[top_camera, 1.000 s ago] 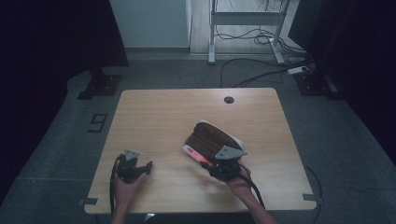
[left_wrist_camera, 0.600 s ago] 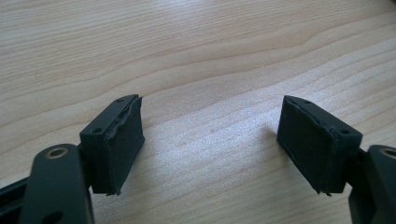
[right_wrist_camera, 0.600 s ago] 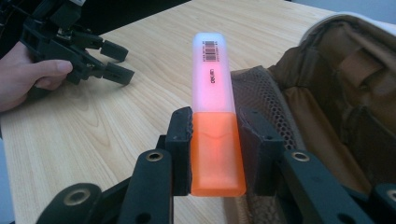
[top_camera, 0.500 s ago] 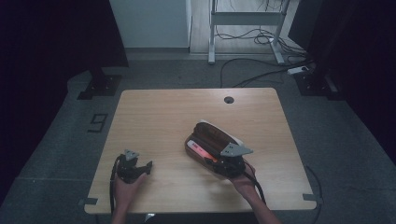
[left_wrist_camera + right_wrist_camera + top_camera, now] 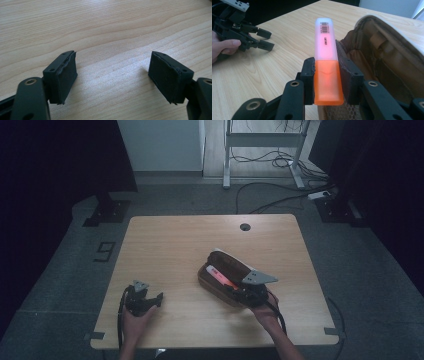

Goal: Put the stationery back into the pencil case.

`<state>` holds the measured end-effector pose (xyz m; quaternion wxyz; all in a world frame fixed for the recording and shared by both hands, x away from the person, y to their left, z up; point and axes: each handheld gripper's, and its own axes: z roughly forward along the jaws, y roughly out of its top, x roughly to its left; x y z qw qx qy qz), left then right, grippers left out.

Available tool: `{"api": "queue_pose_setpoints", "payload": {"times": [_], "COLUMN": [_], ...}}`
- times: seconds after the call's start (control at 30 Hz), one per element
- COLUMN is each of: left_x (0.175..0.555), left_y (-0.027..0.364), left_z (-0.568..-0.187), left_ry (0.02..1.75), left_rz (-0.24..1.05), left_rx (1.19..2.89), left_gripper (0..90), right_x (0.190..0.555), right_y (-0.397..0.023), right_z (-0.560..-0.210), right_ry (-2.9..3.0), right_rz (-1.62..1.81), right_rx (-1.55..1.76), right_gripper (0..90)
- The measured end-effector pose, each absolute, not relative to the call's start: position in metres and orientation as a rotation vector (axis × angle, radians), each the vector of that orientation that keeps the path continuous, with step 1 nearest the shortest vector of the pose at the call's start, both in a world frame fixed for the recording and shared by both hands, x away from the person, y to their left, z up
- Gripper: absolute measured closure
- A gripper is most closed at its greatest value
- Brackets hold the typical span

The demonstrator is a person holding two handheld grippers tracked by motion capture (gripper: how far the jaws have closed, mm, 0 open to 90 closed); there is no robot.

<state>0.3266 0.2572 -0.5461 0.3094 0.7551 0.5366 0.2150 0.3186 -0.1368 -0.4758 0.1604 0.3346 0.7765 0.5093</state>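
An orange highlighter (image 5: 327,62) with a pale body and a barcode label is clamped by its orange cap between the pads of my right gripper (image 5: 327,75). It lies over the near rim of an open brown pencil case (image 5: 382,60). In the high view the highlighter (image 5: 220,276) and the right gripper (image 5: 240,292) sit at the near end of the case (image 5: 227,265), right of the table's centre. My left gripper (image 5: 112,77) is open over bare wood, nothing between its pads; it rests at the front left (image 5: 150,299).
The wooden table (image 5: 170,245) has a round cable hole (image 5: 244,226) near its far edge. A cable (image 5: 120,312) trails from the left gripper over the front edge. Dark floor, a desk frame and cables lie beyond the table.
My right gripper with the highlighter has shifted slightly toward the front right, along the case's near end. The left gripper has kept still.
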Motion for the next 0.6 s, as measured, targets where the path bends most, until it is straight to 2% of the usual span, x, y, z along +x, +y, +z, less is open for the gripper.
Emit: {"api": "queue_pose_setpoints", "payload": {"times": [0.6], "left_x": [0.327], "left_y": [0.257], "left_z": [-0.546], "left_ry": [1.418], "left_rz": [0.568], "left_rx": [1.996], "left_gripper": [22.5], "right_x": [0.325], "right_y": [-0.153], "right_z": [-0.473], "right_ry": [2.179], "right_rz": [1.456], "right_rx": [0.999], "right_gripper": [65.6]}}
